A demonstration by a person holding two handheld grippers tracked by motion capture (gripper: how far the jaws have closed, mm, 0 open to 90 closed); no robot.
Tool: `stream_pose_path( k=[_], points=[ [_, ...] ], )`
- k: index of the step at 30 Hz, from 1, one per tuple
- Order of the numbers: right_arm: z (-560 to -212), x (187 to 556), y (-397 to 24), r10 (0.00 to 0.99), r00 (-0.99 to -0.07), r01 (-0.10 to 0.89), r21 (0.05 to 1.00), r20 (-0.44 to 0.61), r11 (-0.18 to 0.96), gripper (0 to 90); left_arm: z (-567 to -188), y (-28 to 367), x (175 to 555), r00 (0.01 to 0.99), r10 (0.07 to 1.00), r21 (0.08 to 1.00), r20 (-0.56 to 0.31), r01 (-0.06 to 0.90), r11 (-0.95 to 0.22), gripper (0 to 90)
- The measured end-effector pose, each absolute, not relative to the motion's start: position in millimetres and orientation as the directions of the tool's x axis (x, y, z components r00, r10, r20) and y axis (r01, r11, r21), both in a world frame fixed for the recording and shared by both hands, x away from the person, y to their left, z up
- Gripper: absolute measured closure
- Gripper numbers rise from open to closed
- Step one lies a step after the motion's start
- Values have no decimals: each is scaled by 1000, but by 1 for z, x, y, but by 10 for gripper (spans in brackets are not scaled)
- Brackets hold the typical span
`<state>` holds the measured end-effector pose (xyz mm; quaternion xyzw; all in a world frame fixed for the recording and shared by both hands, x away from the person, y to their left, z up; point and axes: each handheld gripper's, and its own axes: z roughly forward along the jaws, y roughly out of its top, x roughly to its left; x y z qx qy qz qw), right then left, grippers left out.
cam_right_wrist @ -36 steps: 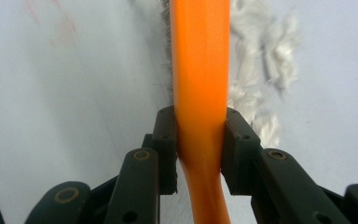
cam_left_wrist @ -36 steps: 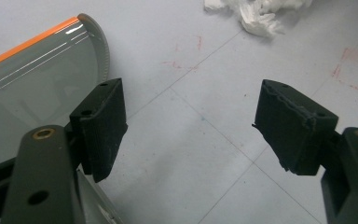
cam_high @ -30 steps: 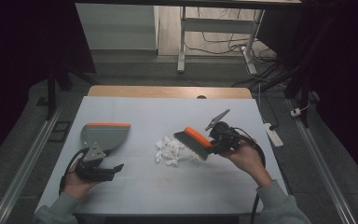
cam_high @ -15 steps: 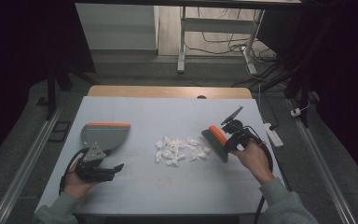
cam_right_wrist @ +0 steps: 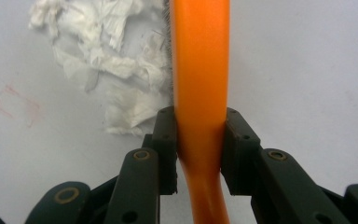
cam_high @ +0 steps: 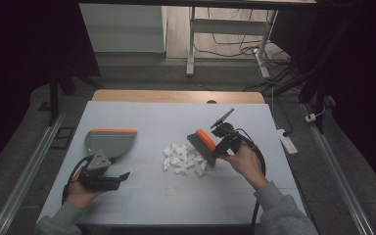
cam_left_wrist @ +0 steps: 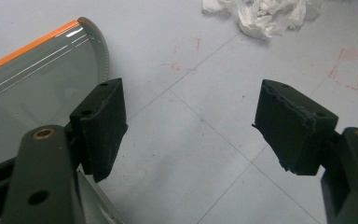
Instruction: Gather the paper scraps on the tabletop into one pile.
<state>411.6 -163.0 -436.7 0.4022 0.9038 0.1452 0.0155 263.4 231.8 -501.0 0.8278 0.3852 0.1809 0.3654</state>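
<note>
The pale grey surface [cam_high: 142, 117] fills most of what I see from here, a person's forearms coming in from six o'clock. The grey dustpan [cam_high: 108, 143] with its orange lip lies flat toward nine o'clock, its mouth facing twelve. Just behind it the left gripper [cam_high: 120, 175] rests low, fingers spread wide with nothing between them; in the left gripper view the pan's clear wall sits beside the left finger [cam_left_wrist: 103, 122], not clasped.

At centre, toward three o'clock, the right gripper [cam_high: 221, 147] has its fingers clamped on the orange handle of the brush [cam_high: 204, 143], bristles down at the right edge of the paper scraps [cam_high: 181, 157].

The risk, as I judge it: the pan is well apart from the pile and nobody holds it, so a firm sweep could shove it away or scatter scraps past its lip. The handle is smooth and rounded, so it may twist in the grip.

The scraps are white, crumpled, torn tissue-like bits, loosely heaped and light enough to fly off.
</note>
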Motion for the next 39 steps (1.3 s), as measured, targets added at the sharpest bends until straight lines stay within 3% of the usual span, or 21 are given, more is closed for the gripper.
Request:
stream_pose_path(
  k=[7,12,15,21,29,33,39],
  points=[
    [-418,406,-194,736,-671,704,388,90,594,697,-501,231,264,640,768,740,23,506,-443,259],
    [-411,395,-212,705,-698,691,380,128,615,697,-502,230,264,641,767,737,25,506,-447,259],
    [-413,384,-210,625,-771,622,353,121,699,697,-502,230,264,641,767,737,26,507,-448,259],
    [-422,362,-192,364,-929,367,286,66,885,697,-502,229,265,642,766,734,27,507,-451,259],
    [-441,364,-151,174,-985,170,167,-6,971,697,-502,230,264,641,767,737,25,507,-447,259],
    [-445,376,-136,168,-983,156,144,-77,977,697,-502,230,265,641,767,736,22,509,-447,259],
    [-436,386,-131,186,-976,157,224,-115,962,697,-502,231,264,639,769,739,22,507,-443,259]
  ],
)
